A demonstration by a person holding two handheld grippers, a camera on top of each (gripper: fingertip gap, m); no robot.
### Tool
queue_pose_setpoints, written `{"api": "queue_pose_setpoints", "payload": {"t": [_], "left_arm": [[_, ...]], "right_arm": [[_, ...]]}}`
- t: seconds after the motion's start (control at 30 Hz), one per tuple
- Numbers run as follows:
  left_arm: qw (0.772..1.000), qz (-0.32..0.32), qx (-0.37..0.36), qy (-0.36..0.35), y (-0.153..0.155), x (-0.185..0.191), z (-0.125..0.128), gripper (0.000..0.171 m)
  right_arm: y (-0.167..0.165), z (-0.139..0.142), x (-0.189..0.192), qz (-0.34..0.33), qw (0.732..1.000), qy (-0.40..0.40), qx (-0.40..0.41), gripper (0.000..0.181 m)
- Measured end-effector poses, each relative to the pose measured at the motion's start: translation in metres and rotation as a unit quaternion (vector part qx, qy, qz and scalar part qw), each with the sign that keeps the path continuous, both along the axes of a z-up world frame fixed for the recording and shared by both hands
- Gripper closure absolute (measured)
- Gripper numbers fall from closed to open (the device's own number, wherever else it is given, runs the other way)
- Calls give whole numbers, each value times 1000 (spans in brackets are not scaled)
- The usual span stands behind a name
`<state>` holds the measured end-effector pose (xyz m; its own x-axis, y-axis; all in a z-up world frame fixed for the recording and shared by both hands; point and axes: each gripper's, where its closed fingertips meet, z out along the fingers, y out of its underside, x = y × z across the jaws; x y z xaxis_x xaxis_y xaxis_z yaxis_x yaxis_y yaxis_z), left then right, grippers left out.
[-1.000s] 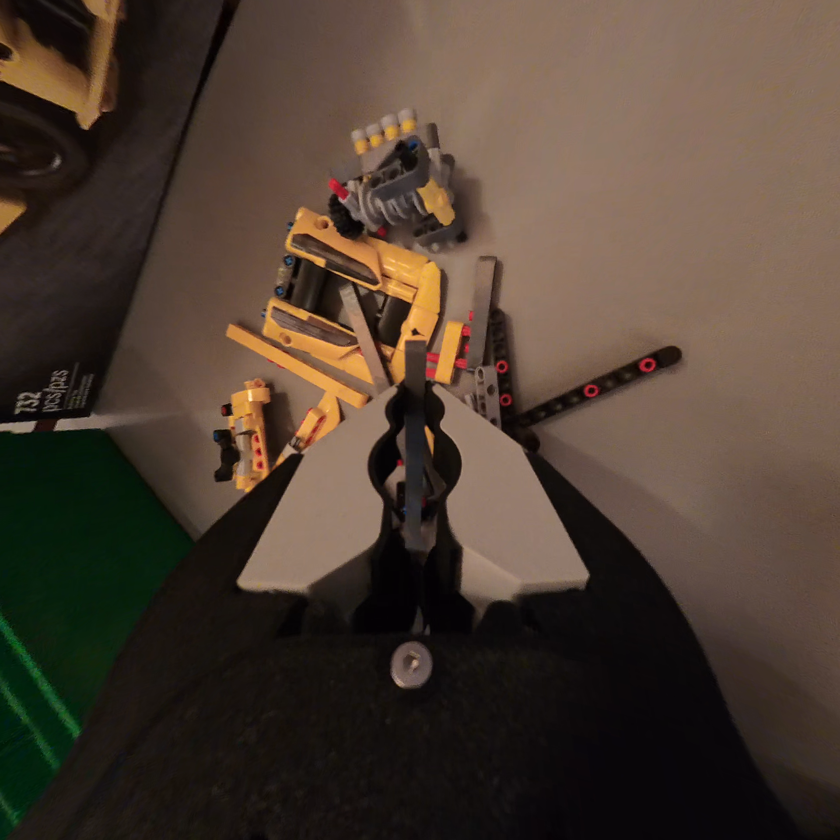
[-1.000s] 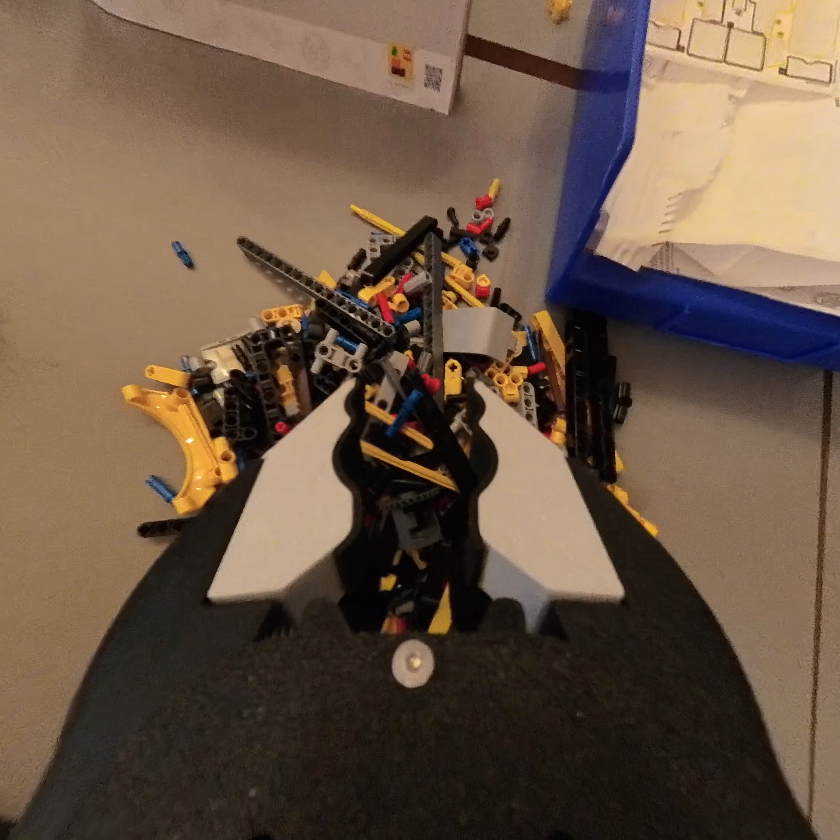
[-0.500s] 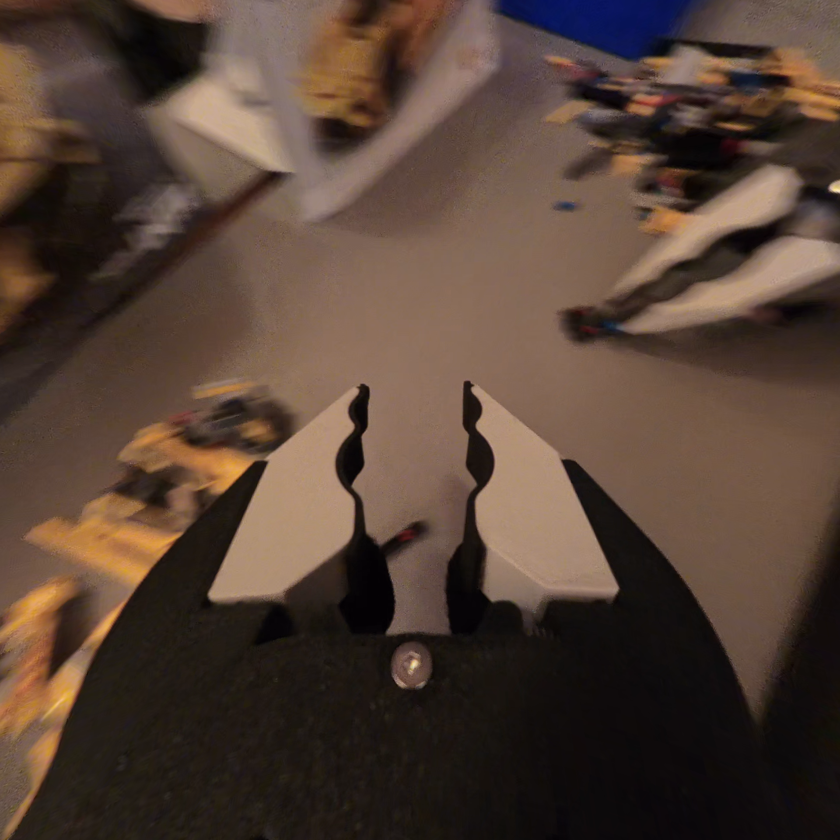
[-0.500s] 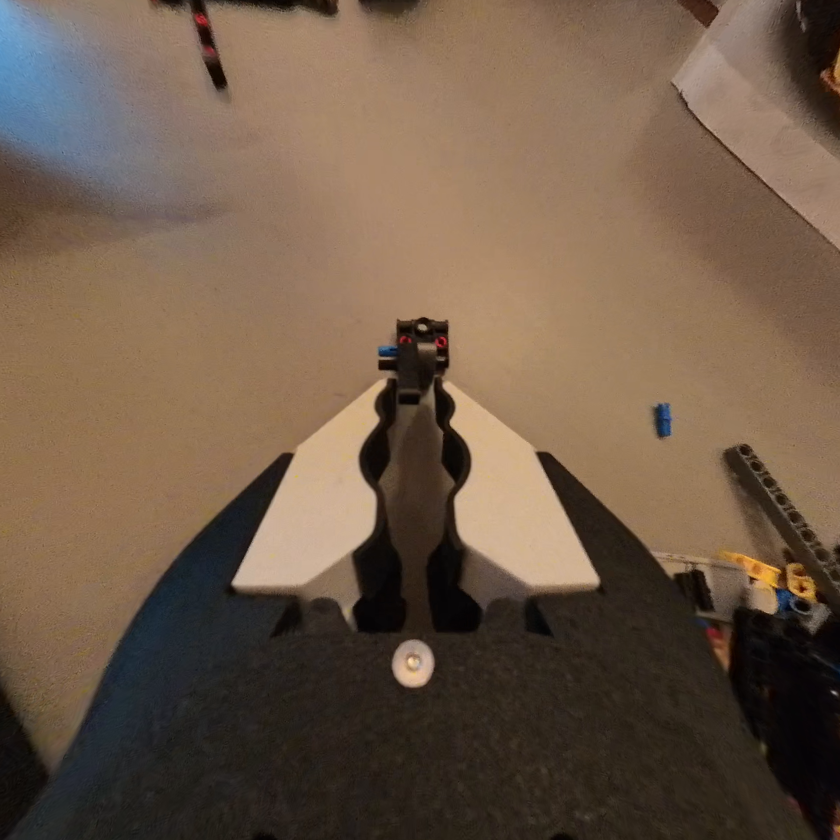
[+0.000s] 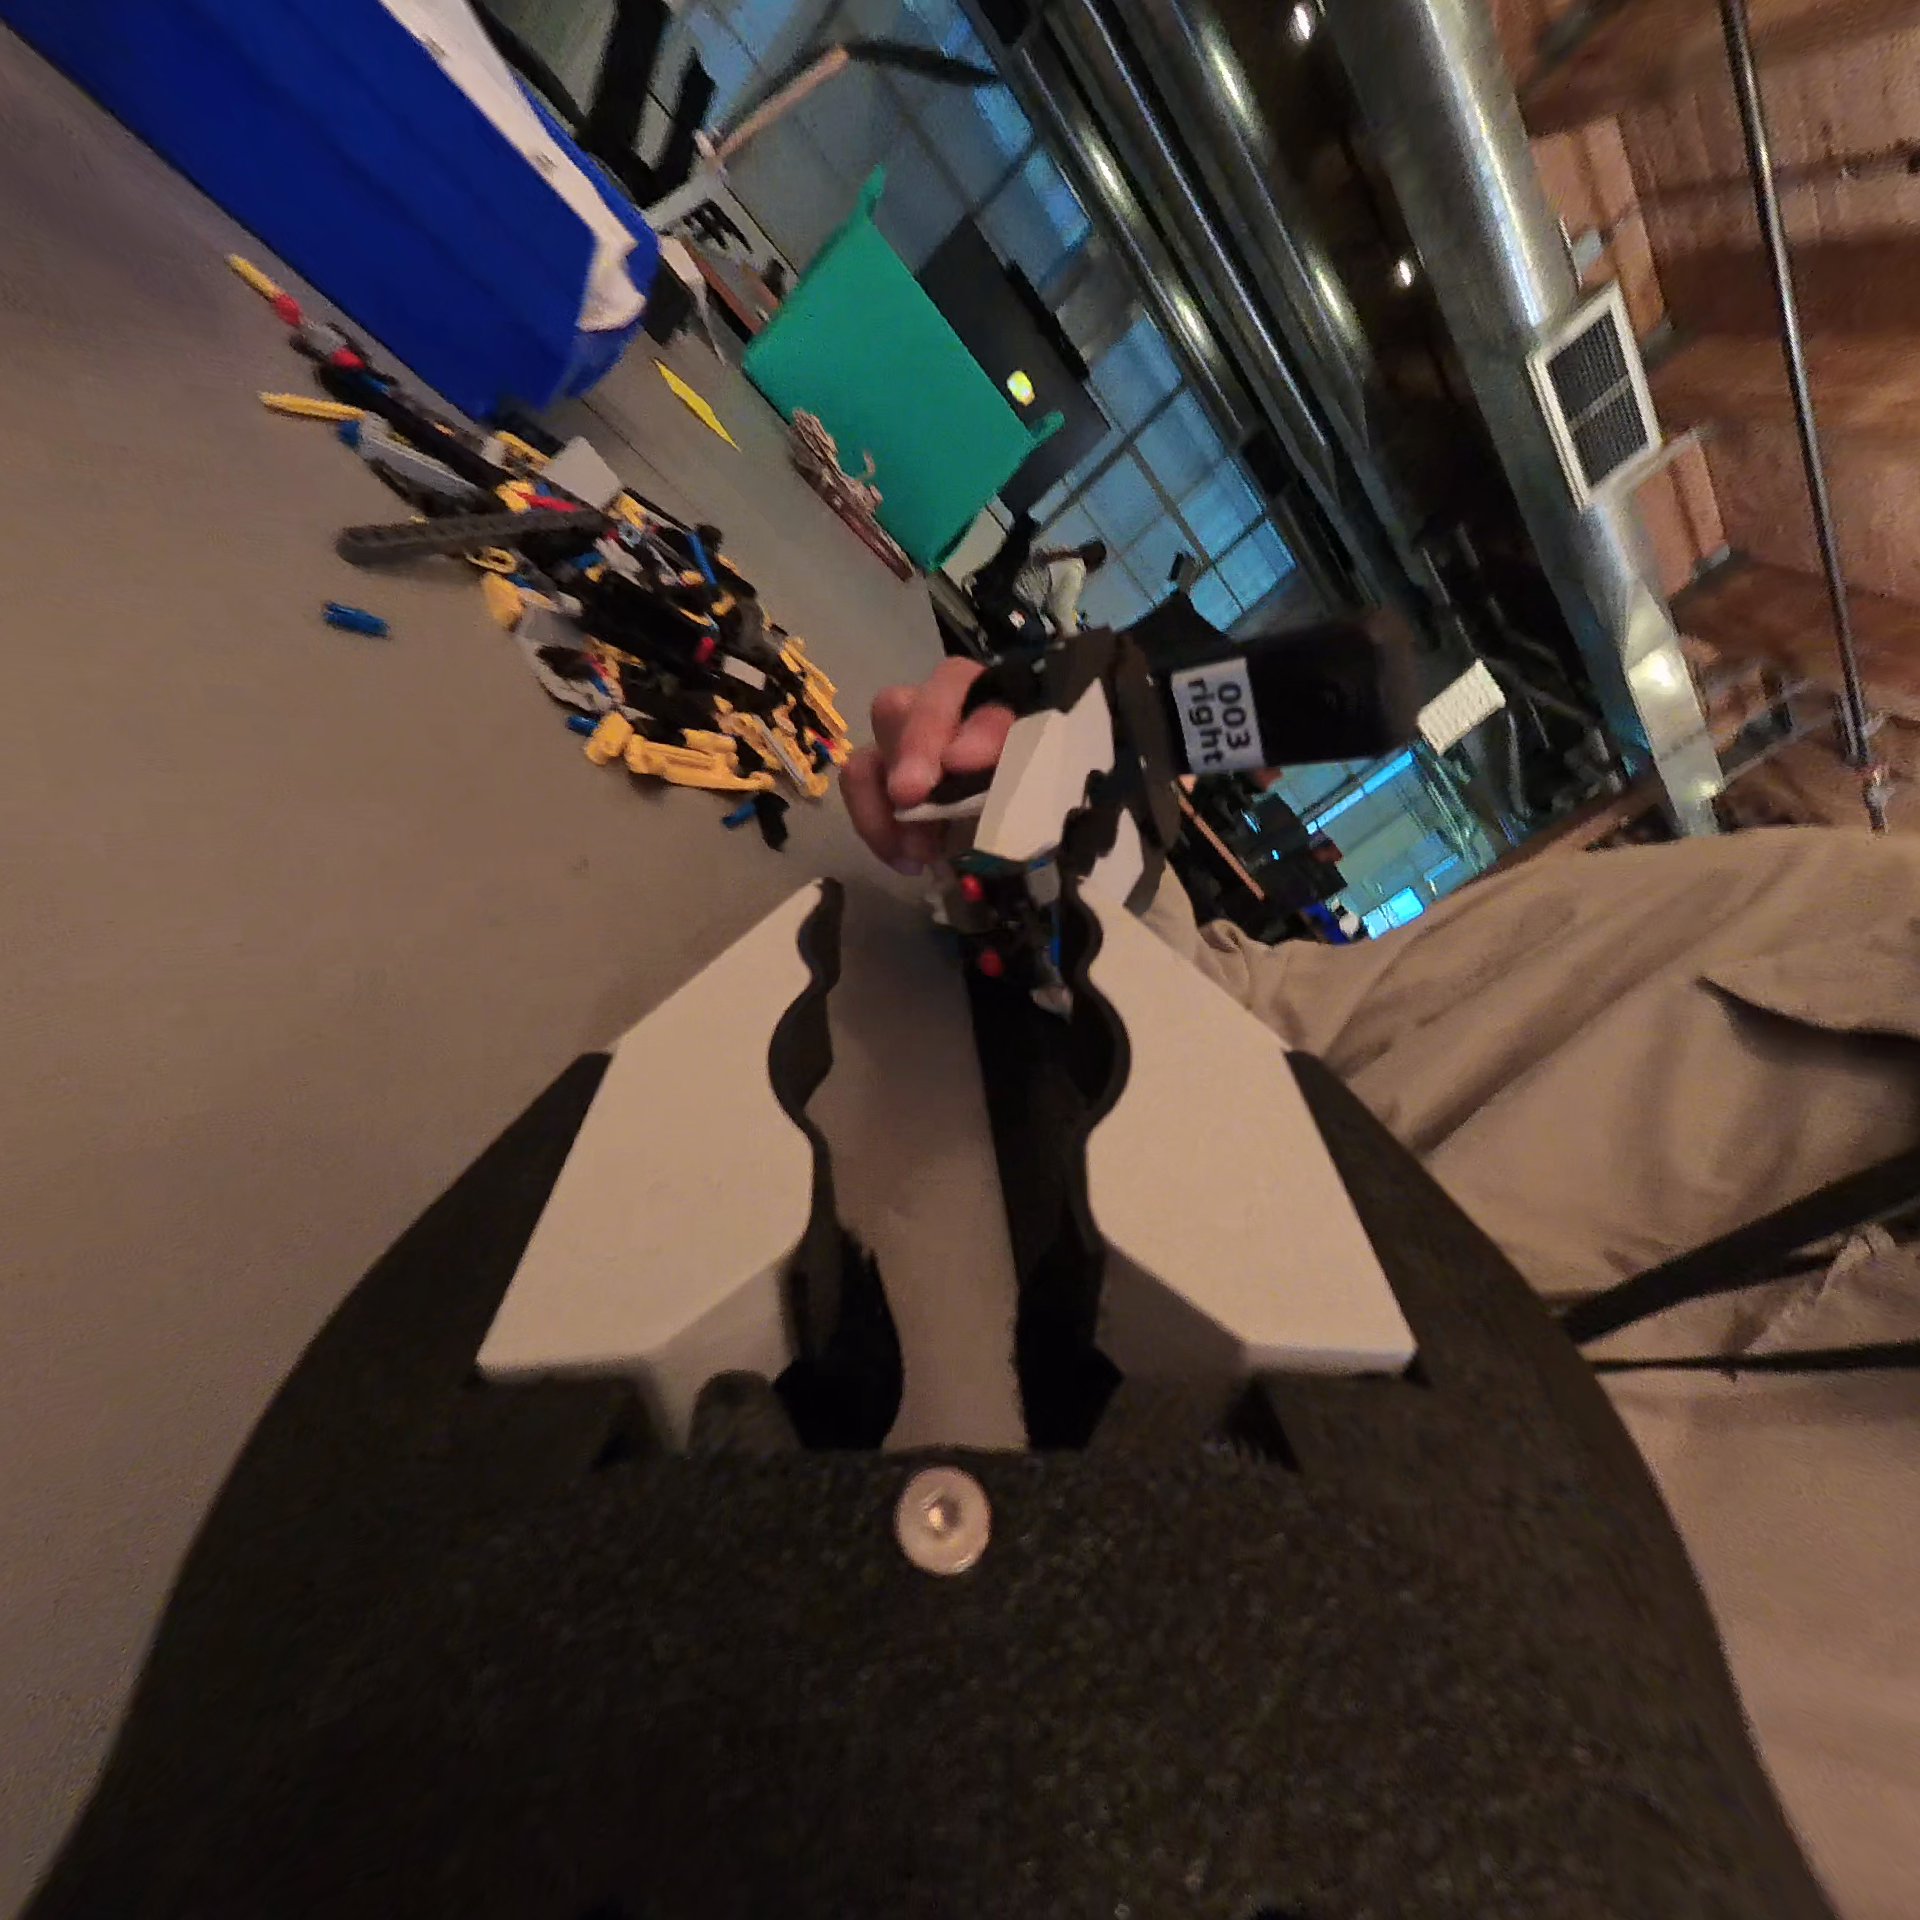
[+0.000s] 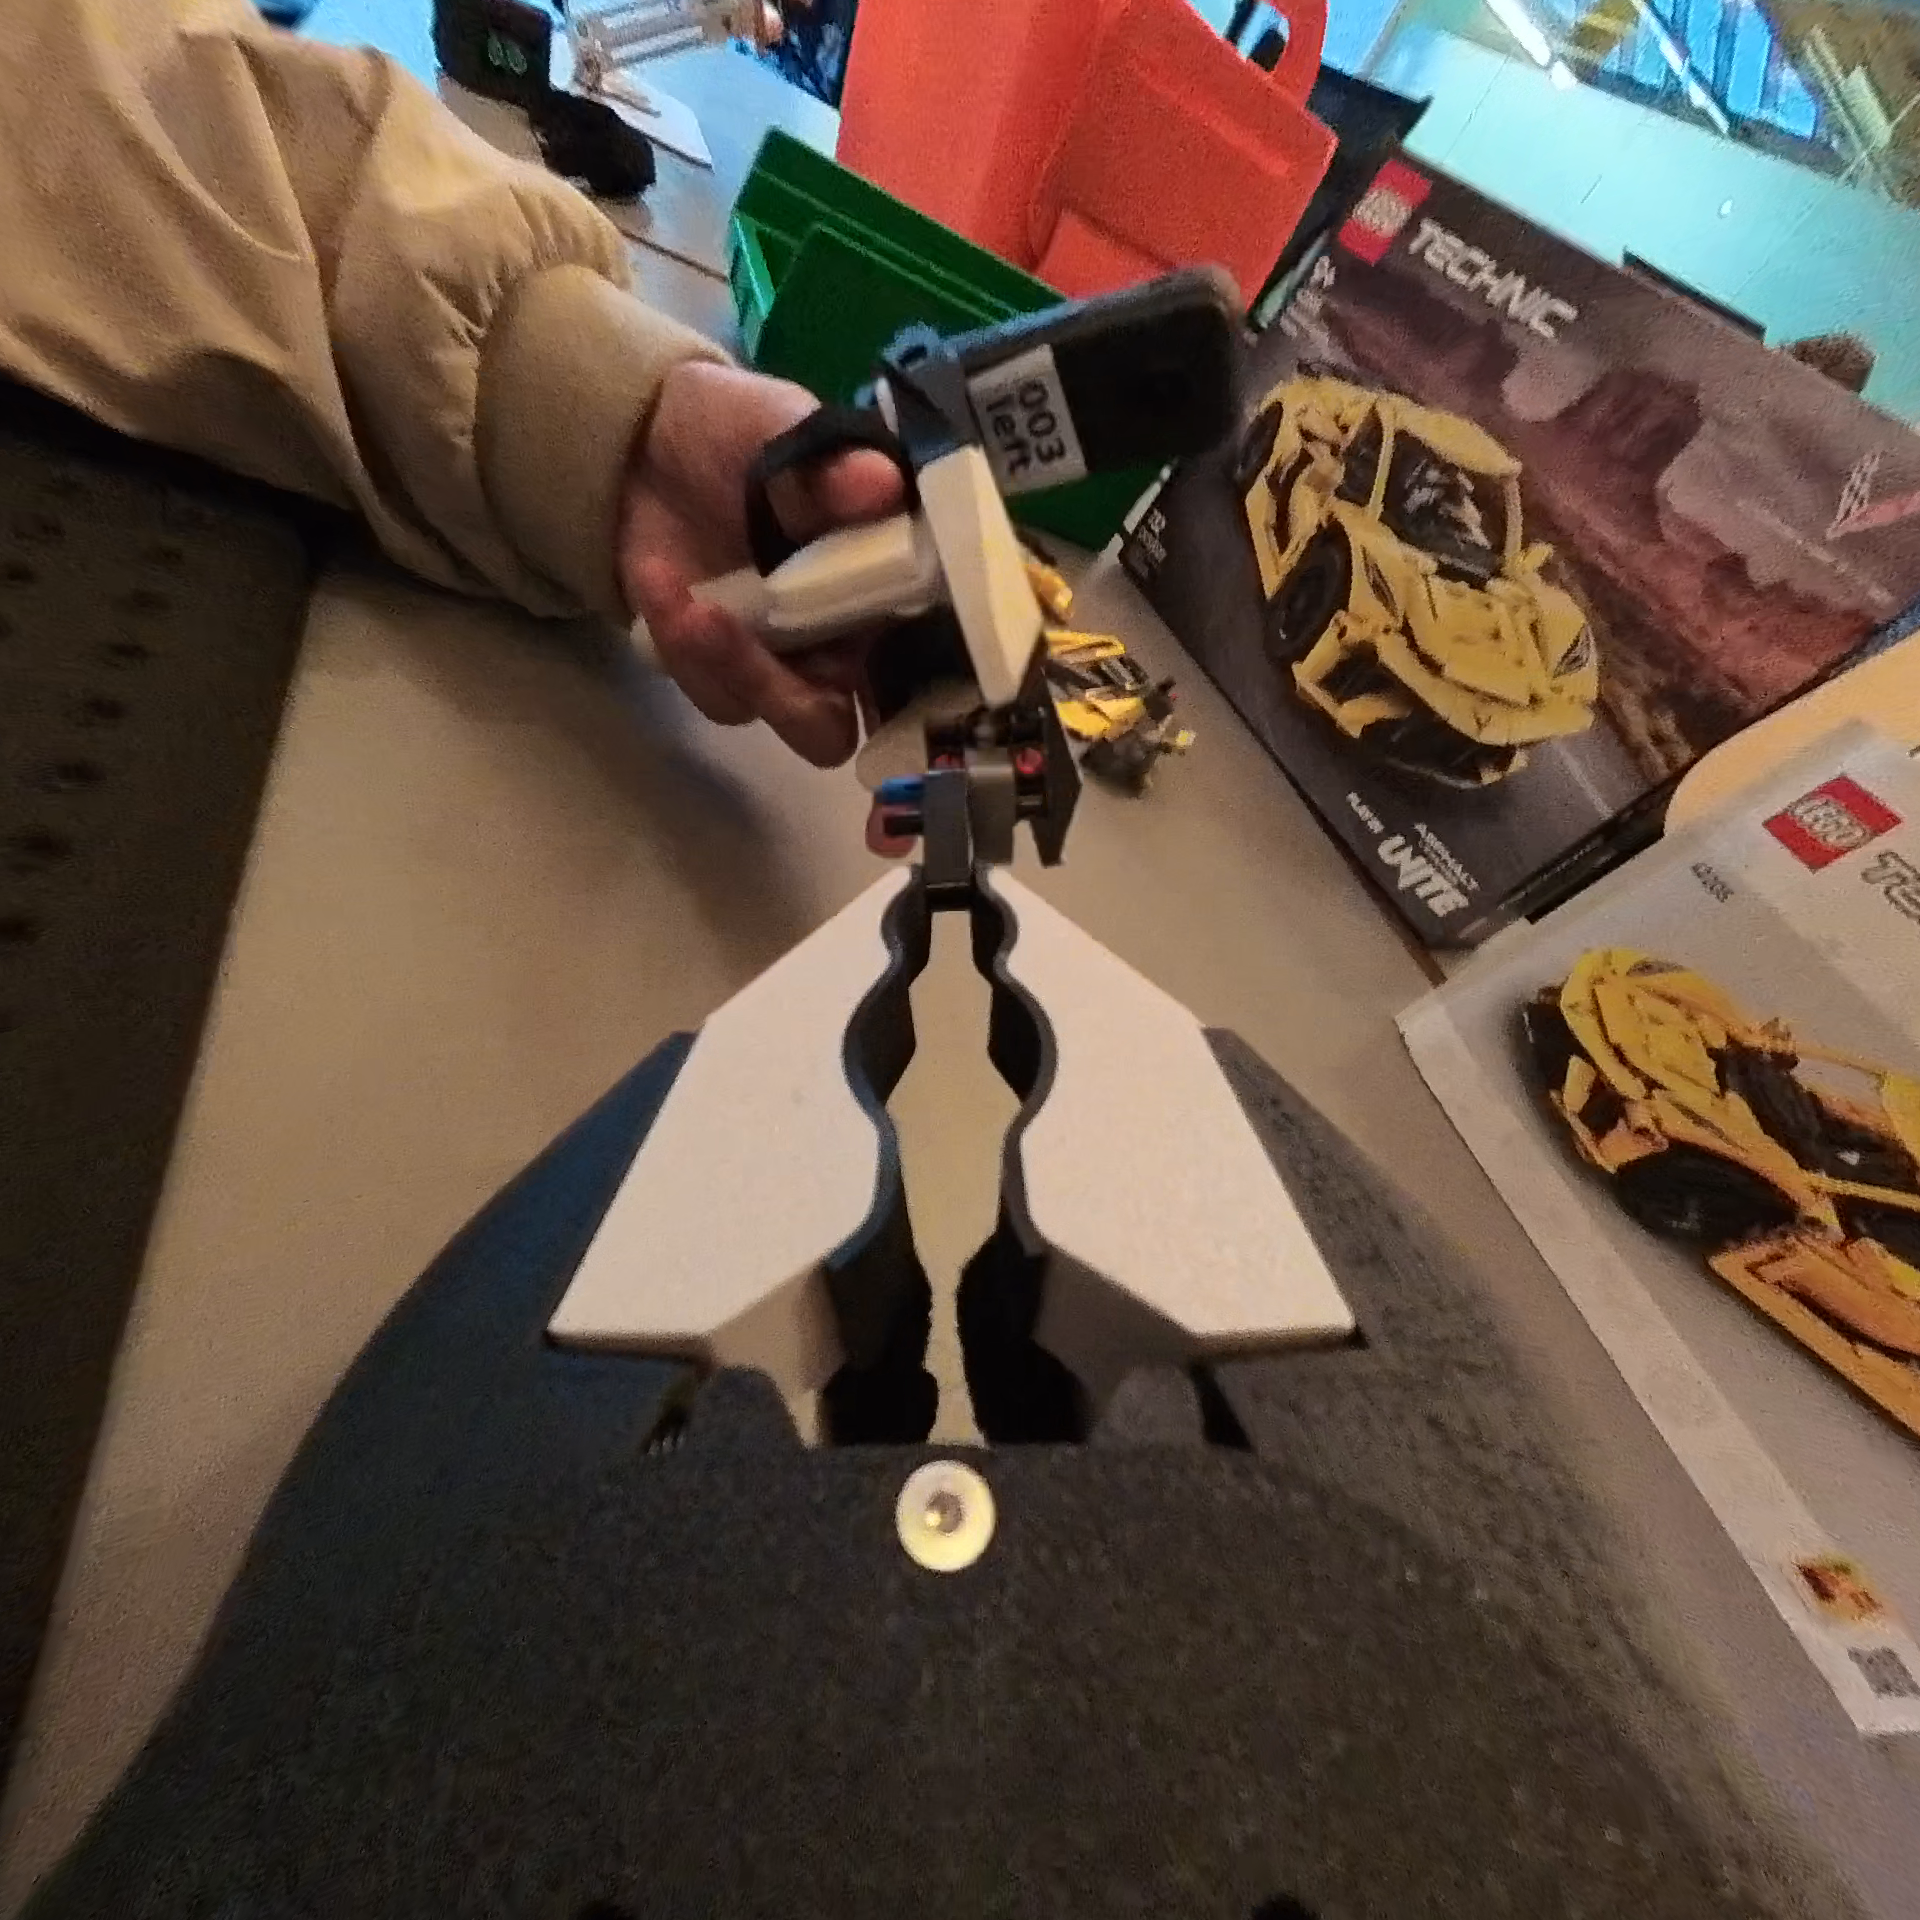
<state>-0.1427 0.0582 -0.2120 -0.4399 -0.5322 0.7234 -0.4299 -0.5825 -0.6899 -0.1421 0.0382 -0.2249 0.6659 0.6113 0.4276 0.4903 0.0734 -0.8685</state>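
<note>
My right gripper (image 6: pixel 945 883) is shut on a small black and grey brick assembly (image 6: pixel 987 790) with red and blue pins, held above the grey table (image 6: pixel 468 935). My left gripper (image 5: pixel 956 904) is open and faces it. The assembly (image 5: pixel 1003 920) sits between the left gripper's fingertips, close to the right-hand finger (image 5: pixel 1164 1091). In the right wrist view the left gripper (image 6: pixel 1013 696) comes from above, in a hand with a beige sleeve (image 6: pixel 312 291), and one white finger touches the assembly's top. The right gripper (image 5: pixel 1023 868) also shows farther off in the left wrist view.
A pile of loose black, yellow and blue pieces (image 5: pixel 665 644) lies by a blue bin (image 5: pixel 343 177). A set box picturing a yellow car (image 6: pixel 1507 582), a booklet (image 6: pixel 1714 1195), partly built yellow parts (image 6: pixel 1101 686), a green bin (image 6: pixel 862 281) and an orange bag (image 6: pixel 1081 135) stand nearby.
My left gripper let go of a grey beam and opened. My right gripper left the pile shut on the small assembly. Both rose and turned to face each other.
</note>
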Motion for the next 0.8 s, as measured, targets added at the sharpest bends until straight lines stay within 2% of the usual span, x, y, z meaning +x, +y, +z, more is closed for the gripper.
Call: {"api": "queue_pose_setpoints", "payload": {"t": [0.07, 0.17, 0.2, 0.33, 0.5, 0.57, 0.63, 0.73, 0.8], "left_arm": [[999, -26, -11, -18, -11, -4, 8, 132], [997, -54, -35, -33, -23, -9, 15, 151], [998, -51, -35, -28, -21, -8, 14, 151], [999, -51, 1, -4, -19, -11, 0, 151], [996, -31, 88, 6, -19, -9, -14, 152], [993, -13, 112, -18, -15, -8, -8, 152], [993, 4, 101, -56, -13, -9, 7, 154], [986, 60, 90, -126, -5, -6, 32, 154], [976, 73, 128, -162, -9, -8, 39, 154]], "right_arm": [[-3, 5, -9, 21, 1000, 22, 5, 175], [-7, 6, -17, 40, 999, 31, 4, 175], [-6, 5, -16, 34, 999, 32, 3, 175], [1, -2, -7, 8, 999, 36, -32, 173], [3, -12, 0, -12, 998, 24, -60, 172], [5, -10, 0, -23, 994, 66, -86, 172], [4, -4, -3, -6, 977, 160, -139, 180], [-3, 3, -14, 57, 927, 289, -233, 146], [-7, 12, -23, 98, 889, 355, -272, 143]]}}
